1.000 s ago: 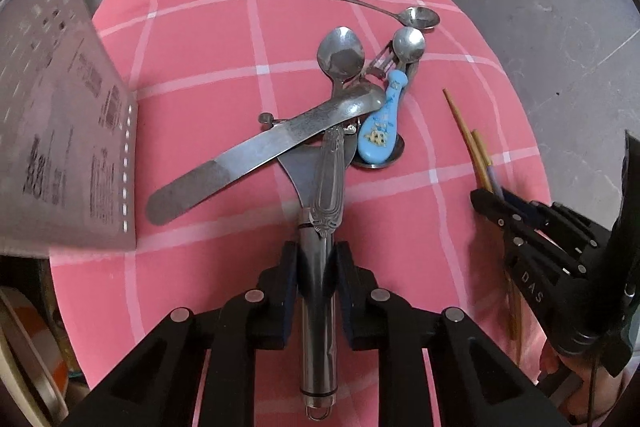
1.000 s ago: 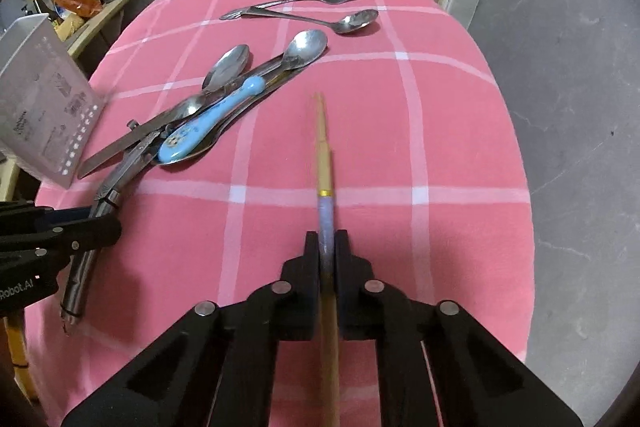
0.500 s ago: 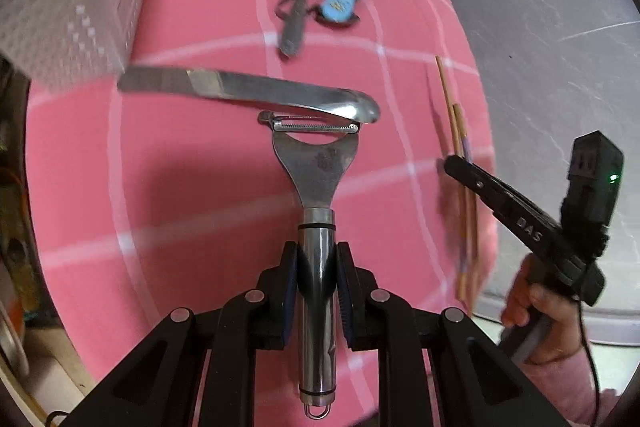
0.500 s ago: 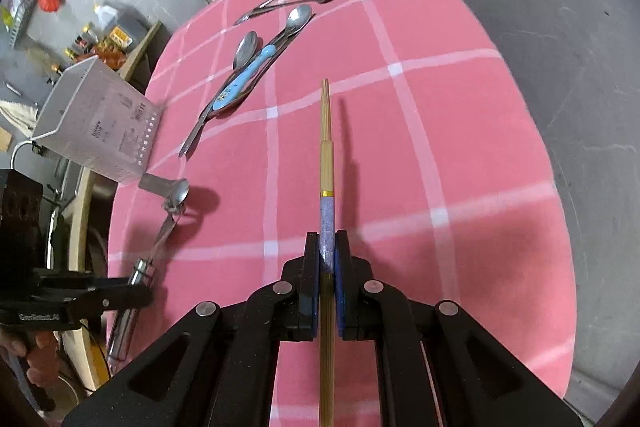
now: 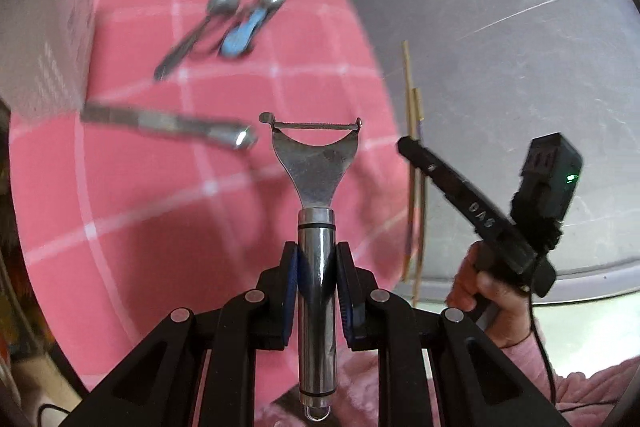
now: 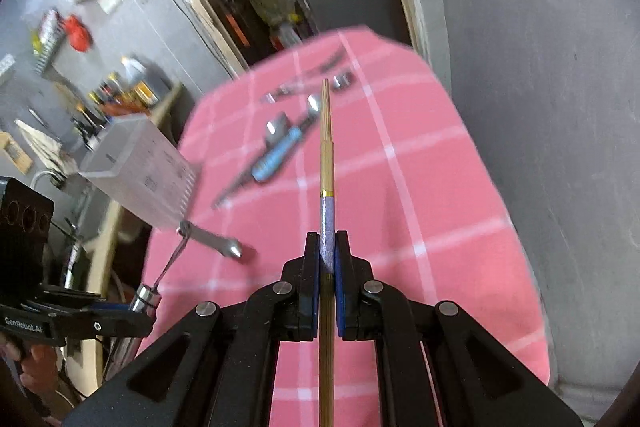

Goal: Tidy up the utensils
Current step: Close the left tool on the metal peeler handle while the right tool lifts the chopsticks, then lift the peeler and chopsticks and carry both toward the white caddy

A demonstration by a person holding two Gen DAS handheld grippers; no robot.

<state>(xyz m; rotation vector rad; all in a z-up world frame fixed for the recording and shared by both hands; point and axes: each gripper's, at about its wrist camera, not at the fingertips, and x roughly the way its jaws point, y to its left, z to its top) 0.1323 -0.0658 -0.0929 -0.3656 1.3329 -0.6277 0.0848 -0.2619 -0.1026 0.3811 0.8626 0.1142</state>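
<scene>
Peeler (image 5: pixel 316 163) and chopsticks (image 6: pixel 327 163) lifted off the table (image 6: pixel 420 187).

Left gripper (image 5: pixel 317 269) clamped on a peeler (image 5: pixel 316 195) handle and angled downward, right gripper (image 6: pixel 328 261) closed on chopsticks (image 6: pixel 326 163) and likewise angled down, right hand (image 5: pixel 486 291) wrapped around its grip, pink sleeve (image 5: pixel 576 383) visible.

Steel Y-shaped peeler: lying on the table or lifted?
Lifted. The steel Y-shaped peeler sits clamped in the left claw, head clear above the pink cloth.
</scene>
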